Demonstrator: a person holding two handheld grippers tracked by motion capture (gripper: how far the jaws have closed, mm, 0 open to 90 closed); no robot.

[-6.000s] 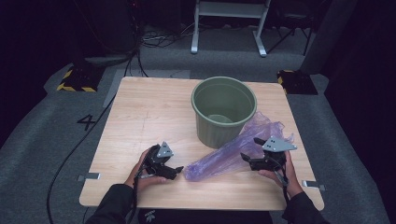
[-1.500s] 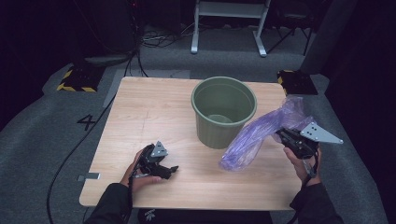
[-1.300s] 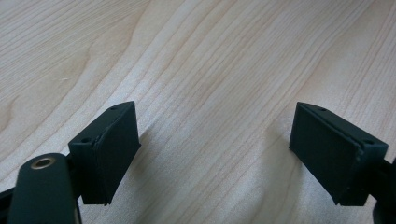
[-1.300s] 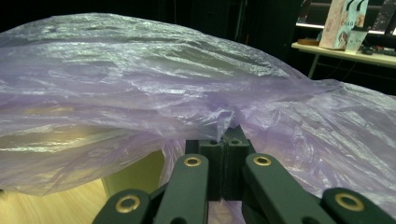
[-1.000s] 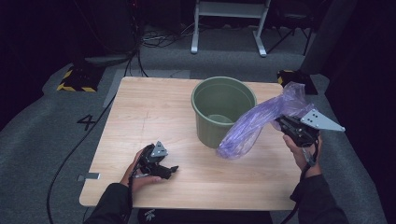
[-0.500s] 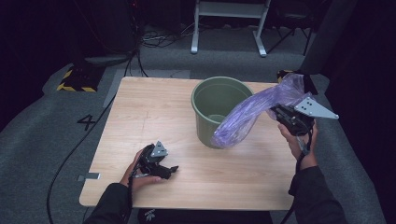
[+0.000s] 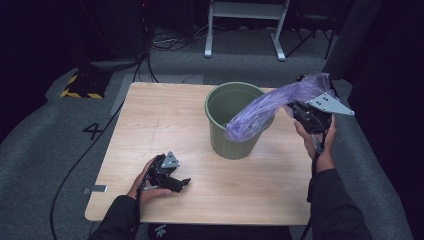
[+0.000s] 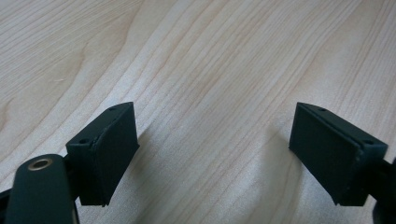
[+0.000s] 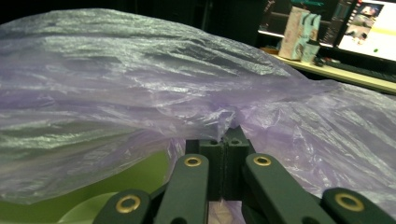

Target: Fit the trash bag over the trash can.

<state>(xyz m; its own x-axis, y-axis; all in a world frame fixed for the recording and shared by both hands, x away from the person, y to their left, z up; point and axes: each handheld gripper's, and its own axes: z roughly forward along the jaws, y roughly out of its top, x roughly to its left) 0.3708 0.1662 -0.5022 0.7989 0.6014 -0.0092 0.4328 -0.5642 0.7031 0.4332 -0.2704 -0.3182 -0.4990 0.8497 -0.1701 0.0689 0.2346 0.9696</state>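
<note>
Right gripper (image 7: 306, 111) clamped on a purple plastic bag (image 7: 270, 107), jaws pinched together on a gathered fold of film (fold bunched right at the pads in the right gripper view). Since a second ago: lifted and carried toward the green bin (image 7: 235, 120), loose end of the bag now draped over the bin's near rim instead of hanging beside it. Probably lining the bin, so mouth still to be opened and spread over the rim. Left gripper (image 7: 172, 181) unchanged, parked on the wooden table (image 7: 165, 120) near the front edge, jaws wide apart, nothing between them. Bag: thin, crinkled, translucent film, limp. Bin: round, slightly tapered, smooth matte plastic. Table: pale wood-grain laminate, flat.
</note>
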